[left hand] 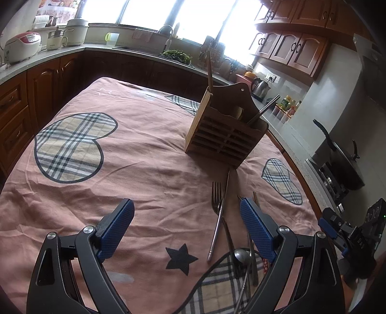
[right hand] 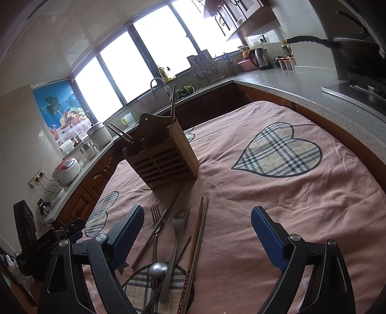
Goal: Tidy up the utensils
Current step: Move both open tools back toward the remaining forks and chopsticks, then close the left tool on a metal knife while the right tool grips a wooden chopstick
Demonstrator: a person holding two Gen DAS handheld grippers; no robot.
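Your left gripper (left hand: 187, 225) and right gripper (right hand: 197, 230) both hang spread, holding nothing. The utensils (right hand: 168, 244) lie heaped on the pink cloth (right hand: 277, 205) just before the wooden holder (right hand: 161, 164), chopsticks crossing forks.

Bright daylight pours in through the big kitchen windows (left hand: 168, 14) at the back, and the glass is blown out to plain white in both views. The wrinkled pink cloth with checked hearts (right hand: 277, 193) is lit softly. The slatted brown wooden holder (right hand: 166, 159) looks dark against the light and drops a soft shadow toward the camera. Edges bend and go black in the corners. Most things look sharp.
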